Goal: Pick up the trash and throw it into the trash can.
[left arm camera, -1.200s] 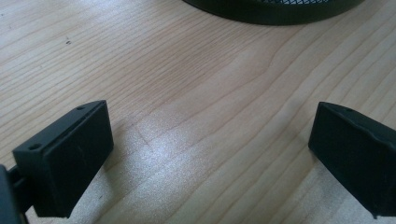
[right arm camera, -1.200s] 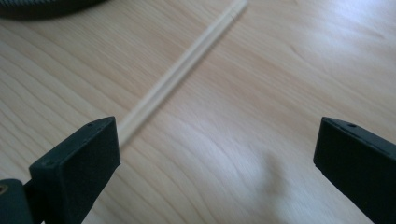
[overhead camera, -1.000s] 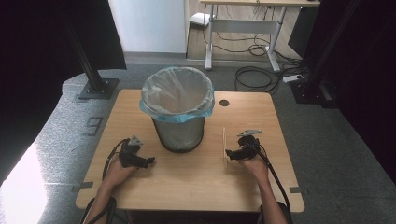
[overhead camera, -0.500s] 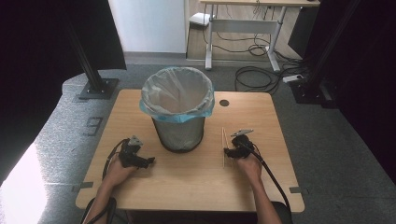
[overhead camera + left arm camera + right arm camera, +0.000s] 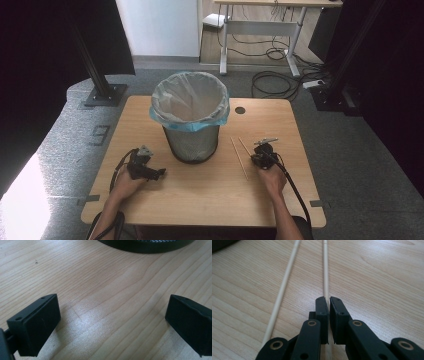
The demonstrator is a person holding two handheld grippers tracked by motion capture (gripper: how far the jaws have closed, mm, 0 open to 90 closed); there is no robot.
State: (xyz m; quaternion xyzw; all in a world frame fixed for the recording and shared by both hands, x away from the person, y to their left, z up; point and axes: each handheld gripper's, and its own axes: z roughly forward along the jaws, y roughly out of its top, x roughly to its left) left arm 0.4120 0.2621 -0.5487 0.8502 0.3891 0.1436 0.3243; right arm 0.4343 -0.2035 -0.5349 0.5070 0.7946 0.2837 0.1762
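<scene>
Centrally bin (image 5: 190,120), left gripper (image 5: 112,322) released beside it, right gripper (image 5: 329,302) grasping chopstick (image 5: 325,270)

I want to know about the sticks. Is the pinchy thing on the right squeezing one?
Yes, shut on it. The right gripper has its jaws pressed together around one chopstick; the other chopstick lies free beside it.

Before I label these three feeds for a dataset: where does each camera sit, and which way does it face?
High view: above the person's side, facing forward and down on the table; both forearms and each hand-held gripper show.
Left gripper view: rides the left hand-held gripper, jaws wide apart, facing the bin.
Right gripper view: rides the right hand-held gripper, closed on one chopstick.
Shared: bin and chopsticks appear from above too.
</scene>
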